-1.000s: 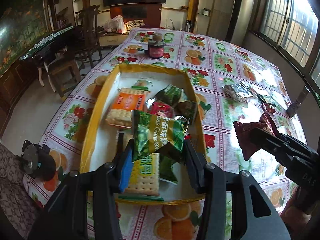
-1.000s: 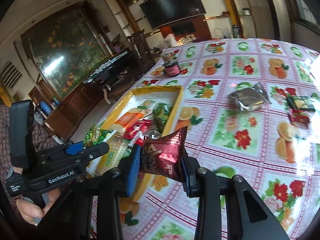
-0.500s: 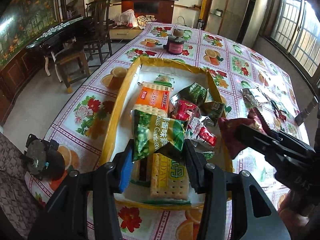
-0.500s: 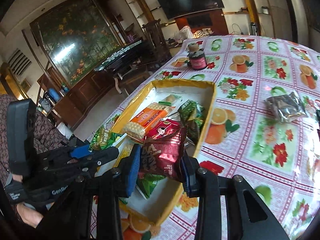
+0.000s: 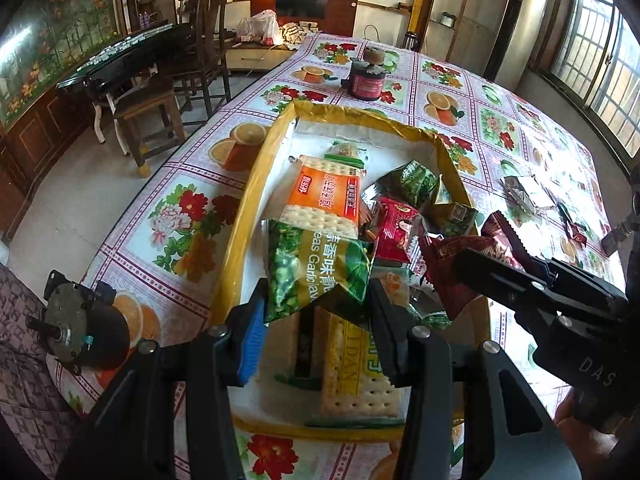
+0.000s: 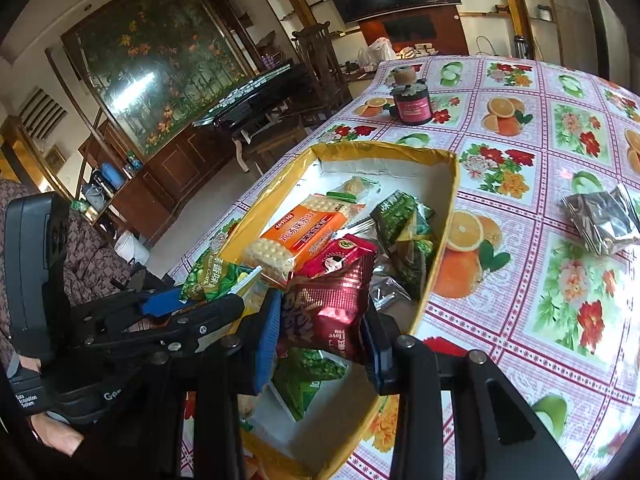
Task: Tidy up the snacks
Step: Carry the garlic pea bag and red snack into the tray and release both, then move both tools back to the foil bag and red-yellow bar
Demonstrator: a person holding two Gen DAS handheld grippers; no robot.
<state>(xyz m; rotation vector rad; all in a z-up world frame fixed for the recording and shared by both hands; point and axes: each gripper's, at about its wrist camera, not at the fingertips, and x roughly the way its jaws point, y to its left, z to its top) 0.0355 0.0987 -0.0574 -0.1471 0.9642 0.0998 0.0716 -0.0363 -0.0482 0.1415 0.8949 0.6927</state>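
Note:
A yellow-rimmed tray on the flowered table holds several snacks: an orange cracker pack, a yellow-green cracker pack, small red and green packets. My left gripper is shut on a green garlic-pea bag, held over the tray's near end. My right gripper is shut on a dark red foil snack bag, held over the tray beside the left one. The red bag also shows in the left wrist view.
A silver foil packet and small red and green packets lie on the table right of the tray. A dark jar stands beyond the tray. A small motor sits at the table's near left edge. Chairs stand left.
Both grippers have moved forward and left over the tray with their bags still held. The red bag has come from beside the tray's right rim to above its contents.

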